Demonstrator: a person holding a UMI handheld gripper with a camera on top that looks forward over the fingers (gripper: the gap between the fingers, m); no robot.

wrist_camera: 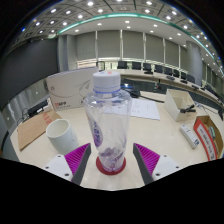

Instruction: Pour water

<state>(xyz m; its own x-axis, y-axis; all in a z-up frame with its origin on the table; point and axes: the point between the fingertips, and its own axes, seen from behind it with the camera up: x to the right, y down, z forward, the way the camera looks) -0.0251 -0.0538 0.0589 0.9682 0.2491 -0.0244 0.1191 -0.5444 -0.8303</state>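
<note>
bottle [108, 115] of clear plastic is standing upright on a red coaster [111, 166], between our two fingers; we are seeing a gap at each side, so our gripper [111, 160] is sitting with its jaws apart, purple pads [78, 155] flanking it. we are also seeing a white cup [61, 135] near it on the pale table [160, 135].
</note>
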